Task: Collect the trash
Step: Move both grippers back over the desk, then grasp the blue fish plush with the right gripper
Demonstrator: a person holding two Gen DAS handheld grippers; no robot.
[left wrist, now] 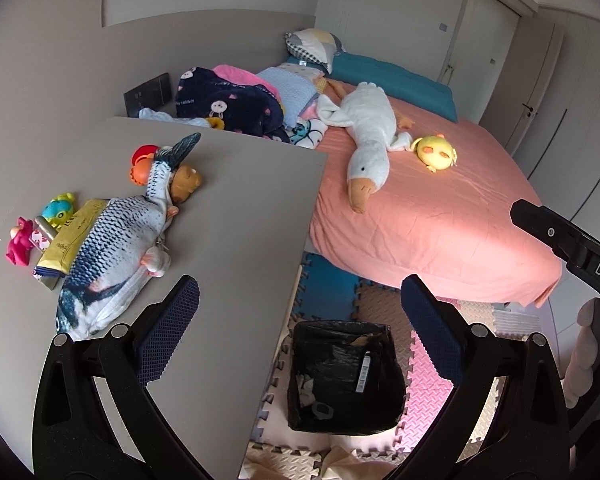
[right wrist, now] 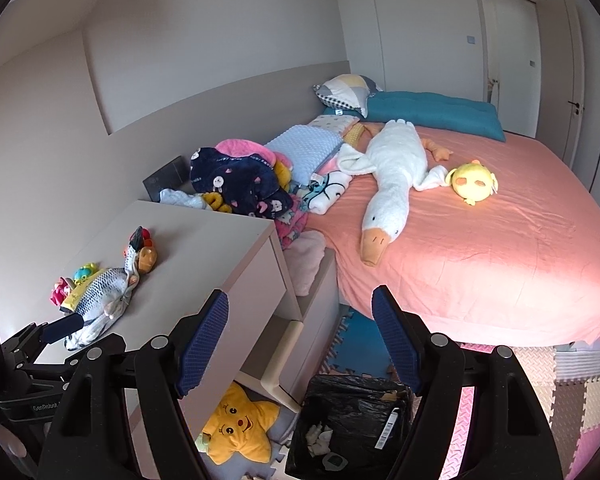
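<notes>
Pale walls (right wrist: 220, 20) enclose a bedroom. A bed (right wrist: 500, 260) with a pink sheet stands beside a grey cabinet (right wrist: 204, 248). Foam puzzle mats (right wrist: 572, 392) cover the floor; a door (right wrist: 508, 52) stands beyond.

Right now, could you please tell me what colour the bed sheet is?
The bed sheet is salmon pink, plain with no pattern; the right wrist view shows it best.

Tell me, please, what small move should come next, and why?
Probably move the open, empty left gripper toward the crumpled yellow snack wrapper beside the grey fish plush; it looks like the only trash on the cabinet, and the black-lined bin stands just below.
</notes>
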